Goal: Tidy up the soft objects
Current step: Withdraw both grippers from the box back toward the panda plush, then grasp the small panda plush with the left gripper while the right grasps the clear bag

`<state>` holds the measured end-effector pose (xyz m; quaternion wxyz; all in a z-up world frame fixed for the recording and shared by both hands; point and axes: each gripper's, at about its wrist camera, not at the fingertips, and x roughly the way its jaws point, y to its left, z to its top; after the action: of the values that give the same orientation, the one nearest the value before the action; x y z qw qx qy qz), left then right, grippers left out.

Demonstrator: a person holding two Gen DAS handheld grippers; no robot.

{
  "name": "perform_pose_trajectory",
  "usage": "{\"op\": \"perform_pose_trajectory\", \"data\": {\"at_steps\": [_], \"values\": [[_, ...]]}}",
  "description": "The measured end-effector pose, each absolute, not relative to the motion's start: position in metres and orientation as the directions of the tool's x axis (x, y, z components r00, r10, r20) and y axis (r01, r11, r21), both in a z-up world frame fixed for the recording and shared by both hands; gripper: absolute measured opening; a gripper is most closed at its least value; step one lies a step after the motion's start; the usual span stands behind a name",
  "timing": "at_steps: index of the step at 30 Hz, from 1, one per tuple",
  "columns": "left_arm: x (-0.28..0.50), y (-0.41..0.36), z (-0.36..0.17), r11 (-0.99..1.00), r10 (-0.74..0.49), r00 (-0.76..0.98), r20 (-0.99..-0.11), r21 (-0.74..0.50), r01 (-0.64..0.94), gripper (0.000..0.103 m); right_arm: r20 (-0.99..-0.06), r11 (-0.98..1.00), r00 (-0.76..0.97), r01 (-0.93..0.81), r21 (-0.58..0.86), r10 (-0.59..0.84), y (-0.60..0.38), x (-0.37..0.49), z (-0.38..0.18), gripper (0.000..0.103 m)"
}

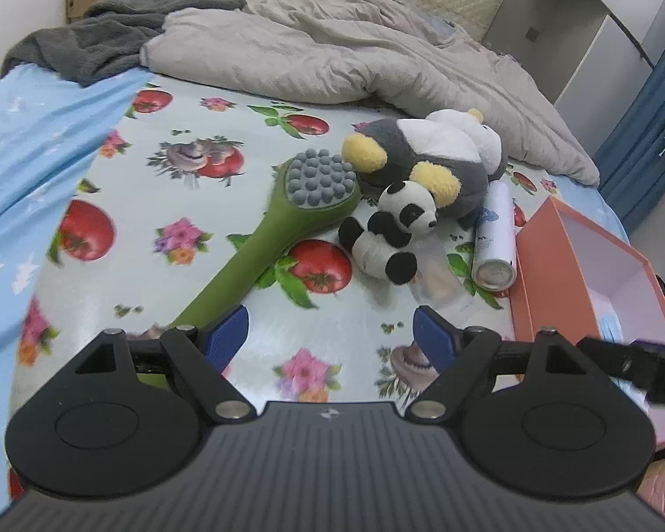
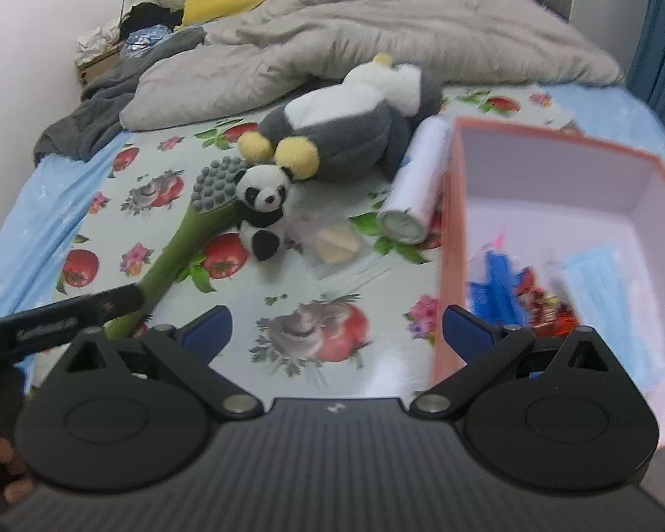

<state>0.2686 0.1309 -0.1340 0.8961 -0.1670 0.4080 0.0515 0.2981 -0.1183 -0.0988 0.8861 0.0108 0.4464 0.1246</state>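
Both grippers, left (image 1: 330,332) and right (image 2: 337,332), hover over the bed (image 1: 111,204) with jaws apart and empty, seemingly ready for the panda (image 1: 388,232) lying against the penguin (image 1: 425,162), near the box (image 2: 554,168).

Two plush toys (image 1: 425,164) (image 1: 388,232), one box (image 1: 549,275), one can (image 1: 494,239), one brush (image 1: 279,230)
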Motion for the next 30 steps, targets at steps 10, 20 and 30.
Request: {"op": "perform_pose_trajectory", "data": {"at_steps": [10, 20, 30], "values": [[0.349, 0.143, -0.180, 0.922, -0.153, 0.633, -0.759, -0.341, -0.187, 0.085, -0.731, 0.947, 0.603, -0.225, 0.231, 0.321, -0.103, 0.333, -0.145, 0.099], [0.401, 0.130, -0.213, 0.938, -0.202, 0.588, -0.783, -0.327, -0.114, 0.085, -0.734, 0.971, 0.642, -0.214, 0.106, 0.221, -0.084, 0.360, -0.210, 0.064], [0.434, 0.113, -0.241, 0.903, -0.289, 0.554, -0.780, -0.414, -0.112, 0.084, -0.714, 0.968, 0.674, -0.249, 0.020, 0.189, -0.074, 0.372, -0.252, 0.065]]}}
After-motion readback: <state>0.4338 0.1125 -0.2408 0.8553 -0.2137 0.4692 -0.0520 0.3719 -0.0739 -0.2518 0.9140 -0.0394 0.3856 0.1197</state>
